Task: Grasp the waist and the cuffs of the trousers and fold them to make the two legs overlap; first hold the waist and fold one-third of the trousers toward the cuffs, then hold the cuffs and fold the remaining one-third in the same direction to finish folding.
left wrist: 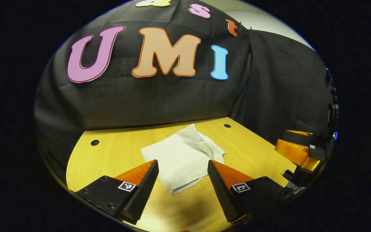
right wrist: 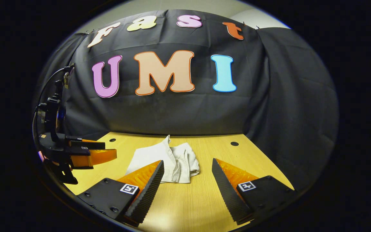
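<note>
Two grippers hang above a wooden table [left wrist: 114, 151], both with jaws spread wide and nothing between them. Seen from the left gripper [left wrist: 183, 180], the white trousers [left wrist: 182, 158] lie on the table just beyond its fingertips, already folded into a compact, roughly square bundle; the right gripper [left wrist: 301, 151] sits off at about 3 o'clock, well apart from the cloth. In the right gripper view, the trousers [right wrist: 169, 161] rest toward 11 o'clock from the right gripper [right wrist: 188, 183], with the left gripper [right wrist: 89, 156] out at 9 o'clock.

Judging by the crumpled ridges at the far side of the bundle, the fabric looks thin, soft and light, likely a woven cotton. It should drape and slump rather than hold a crease, and stacked layers may slide over one another or peel apart if pinched shallowly. It seems neither fragile nor slippery against the wood grain.

Any further hold is best taken at a free edge or corner, pinching all layers together: the near corner at 6 o'clock of the bundle in the left gripper view, or the rumpled far edge, where loose folds offer purchase. Which edge is waist or cuff cannot be told.
</note>
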